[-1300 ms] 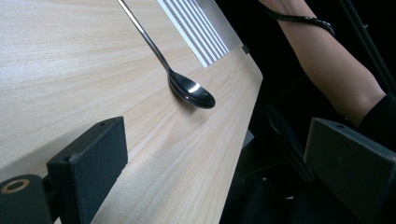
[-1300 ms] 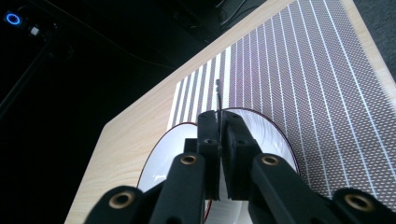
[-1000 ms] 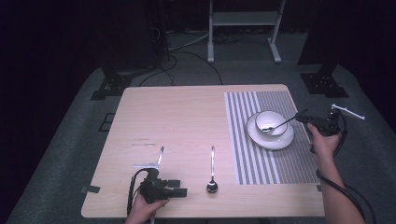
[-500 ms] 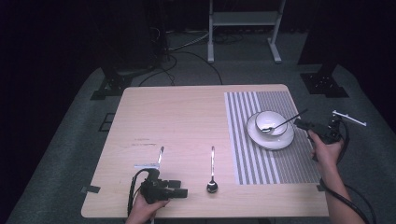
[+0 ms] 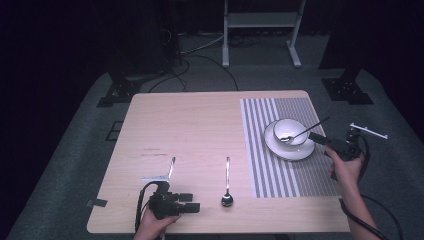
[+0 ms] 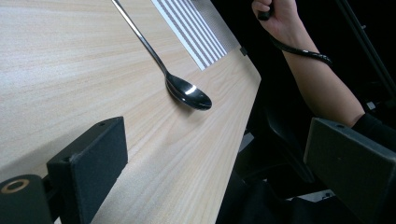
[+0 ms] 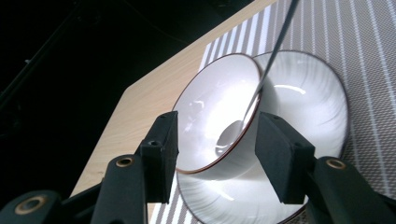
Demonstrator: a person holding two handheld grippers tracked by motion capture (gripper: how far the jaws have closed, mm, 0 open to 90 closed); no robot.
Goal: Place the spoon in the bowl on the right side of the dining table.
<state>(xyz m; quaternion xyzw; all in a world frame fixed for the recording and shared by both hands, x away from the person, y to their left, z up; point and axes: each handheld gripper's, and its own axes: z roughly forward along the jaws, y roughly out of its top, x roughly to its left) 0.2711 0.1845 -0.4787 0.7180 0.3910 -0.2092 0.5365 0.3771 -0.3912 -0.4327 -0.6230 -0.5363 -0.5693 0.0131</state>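
A white bowl (image 5: 290,126) stands on a white saucer (image 5: 290,152) on the striped placemat (image 5: 270,170) at the table's right. A spoon (image 5: 307,130) rests in the bowl, its handle slanting up to the right. My right gripper (image 5: 320,139) sits just right of the saucer. Its jaws have just been opening, and nothing is between them. In the right gripper view the gripper (image 7: 217,158) faces the bowl (image 7: 215,121), and the spoon handle (image 7: 275,42) rises above it. My left gripper (image 5: 194,202) rests open near the front edge, facing a second spoon (image 5: 227,180), also (image 6: 189,93).
A flat metal utensil (image 5: 170,169) lies on the wooden table (image 5: 190,125), left of the second spoon. In the left gripper view the person's right forearm (image 6: 322,84) hangs beyond the table's corner. A metal rack (image 5: 260,20) and cables sit on the floor behind.
My right gripper has let go of the spoon handle and drawn back from the bowl toward the person, its jaws wider. The spoon stays in the bowl. The left gripper has not moved.
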